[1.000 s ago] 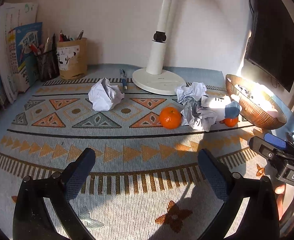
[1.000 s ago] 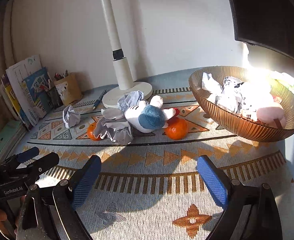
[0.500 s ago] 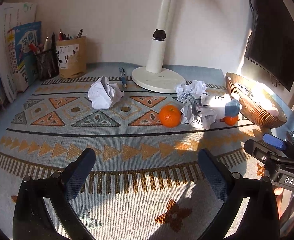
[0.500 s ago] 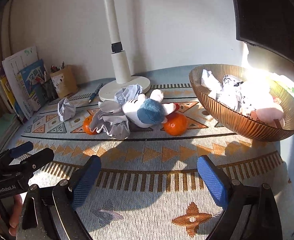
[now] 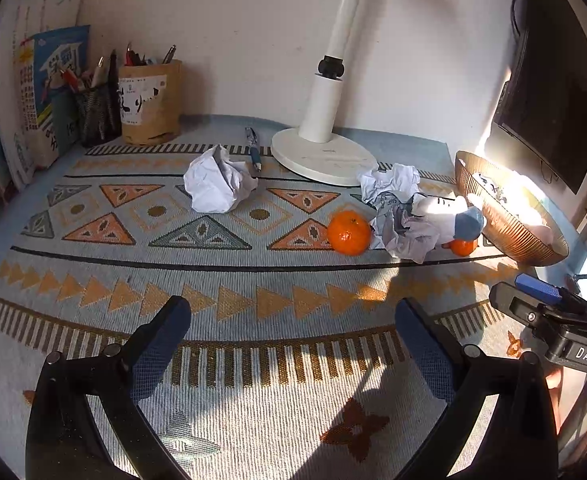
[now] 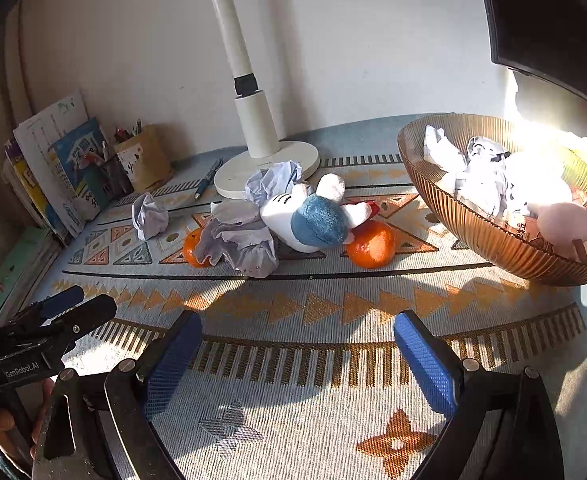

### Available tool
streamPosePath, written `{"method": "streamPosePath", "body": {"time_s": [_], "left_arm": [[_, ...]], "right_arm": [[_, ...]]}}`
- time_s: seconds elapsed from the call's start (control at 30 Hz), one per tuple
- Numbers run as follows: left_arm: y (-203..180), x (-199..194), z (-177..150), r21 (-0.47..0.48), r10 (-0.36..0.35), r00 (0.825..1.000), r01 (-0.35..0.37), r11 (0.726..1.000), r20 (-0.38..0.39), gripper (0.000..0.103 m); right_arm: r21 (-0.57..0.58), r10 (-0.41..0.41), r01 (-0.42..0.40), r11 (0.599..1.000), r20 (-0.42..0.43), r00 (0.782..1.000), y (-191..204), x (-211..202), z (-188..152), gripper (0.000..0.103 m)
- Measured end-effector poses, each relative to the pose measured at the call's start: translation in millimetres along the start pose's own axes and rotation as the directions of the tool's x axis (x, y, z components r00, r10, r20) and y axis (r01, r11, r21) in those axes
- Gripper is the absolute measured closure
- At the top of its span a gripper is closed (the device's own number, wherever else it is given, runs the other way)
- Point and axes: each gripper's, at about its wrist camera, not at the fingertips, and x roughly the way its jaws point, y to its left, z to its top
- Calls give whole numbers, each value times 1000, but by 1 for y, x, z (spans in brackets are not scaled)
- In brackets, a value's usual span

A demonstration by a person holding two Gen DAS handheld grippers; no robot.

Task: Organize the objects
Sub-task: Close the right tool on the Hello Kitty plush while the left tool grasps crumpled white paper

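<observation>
On the patterned mat lie a crumpled white paper ball (image 5: pixel 217 182) (image 6: pixel 148 216), a pen (image 5: pixel 253 154), two oranges (image 5: pixel 348 233) (image 6: pixel 371 244), more crumpled paper (image 5: pixel 397 216) (image 6: pixel 241 240) and a white and blue plush toy (image 6: pixel 313 220) (image 5: pixel 449 216). A brown ribbed bowl (image 6: pixel 473 224) (image 5: pixel 505 224) at the right holds crumpled paper and pink items. My left gripper (image 5: pixel 293 344) is open and empty above the mat's near part. My right gripper (image 6: pixel 297 356) is open and empty, near the mat's front, facing the plush toy.
A white lamp base (image 5: pixel 323 154) stands at the back. A brown pen cup (image 5: pixel 149 104), a mesh pen holder (image 5: pixel 95 114) and books (image 5: pixel 33 92) stand at the back left. A dark monitor (image 5: pixel 553 92) is at the right.
Both grippers have shifted slightly; the left view has drifted a little back and left. Nothing on the mat has moved. Both grippers stay open.
</observation>
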Motion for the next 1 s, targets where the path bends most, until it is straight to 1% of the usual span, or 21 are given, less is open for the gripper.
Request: {"method": "streamPosePath", "body": {"time_s": [0.07, 0.13, 0.23, 0.3, 0.37, 0.4, 0.43, 0.47, 0.53, 0.6, 0.63, 0.67, 0.7, 0.73, 0.77, 0.8, 0.83, 0.9, 0.93, 1.0], "left_arm": [[8, -5, 11, 31, 23, 1000, -23, 999, -3, 1], [20, -10, 28, 54, 29, 1000, -29, 998, 8, 1], [42, 3, 57, 53, 26, 1000, -25, 998, -17, 1], [59, 23, 73, 26, 44, 998, -43, 999, -39, 1], [73, 39, 82, -18, 16, 999, -16, 1000, -42, 1], [78, 46, 86, -39, -5, 999, 3, 999, -47, 1], [81, 55, 89, -58, -24, 998, 20, 998, -58, 1], [83, 63, 92, -75, -37, 997, 32, 997, -67, 1], [84, 78, 95, -94, -49, 995, 41, 995, -82, 1], [80, 90, 96, -89, -40, 995, 32, 996, -92, 3], [78, 95, 96, -86, -40, 995, 32, 996, -94, 11], [76, 100, 96, -82, -40, 994, 31, 996, -104, 33], [74, 107, 97, -76, -35, 991, 25, 997, -130, 44], [73, 112, 96, -71, -48, 987, 38, 997, -151, 49], [71, 110, 96, -59, -48, 991, 41, 997, -127, 51], [69, 107, 95, -36, -36, 993, 33, 999, -109, 52], [67, 104, 94, -19, -27, 994, 25, 999, -110, 53], [64, 94, 93, -13, -41, 994, 40, 999, -103, 53], [62, 86, 92, -15, -53, 994, 52, 999, -95, 53], [58, 71, 90, -21, -79, 994, 77, 997, -81, 53]], "right_arm": [[5, 12, -12, 1000, 7, 1000, -2, -4, 18, 6], [-9, 31, -31, 999, 0, 1000, 1, -2, 39, 6], [-19, 6, -7, 1000, -49, 999, 1, 22, 64, 6], [-7, -30, 29, 1000, -82, 996, -4, 43, 73, 6], [14, -56, 58, 998, -116, 992, -10, 59, 77, 8], [-3, -78, 78, 997, -111, 991, -8, 63, 78, 8], [-17, -78, 76, 997, -111, 991, -6, 66, 77, 14], [-21, -74, 72, 997, -112, 991, -5, 68, 77, 22], [-38, -96, 92, 995, -111, 989, -2, 70, 75, 24], [-71, -109, 103, 992, -83, 991, 3, 66, 74, 33], [-89, -122, 116, 989, -64, 990, 5, 63, 74, 44], [-98, -124, 118, 988, -54, 991, 6, 59, 74, 57], [-95, -115, 109, 989, -54, 992, 6, 56, 74, 60], [-87, -108, 103, 991, -55, 993, 5, 54, 74, 65], [-81, -103, 99, 992, -51, 993, 5, 52, 73, 73], [-85, -102, 98, 992, -54, 993, 4, 50, 73, 79], [-85, -100, 95, 992, -59, 993, 3, 49, 72, 85], [-54, -62, 58, 997, -77, 995, -3, 46, 69, 86], [-34, -20, 17, 999, -101, 995, -6, 46, 67, 86], [-6, 89, -91, 996, -169, 982, -6, 50, 58, 86]]}}
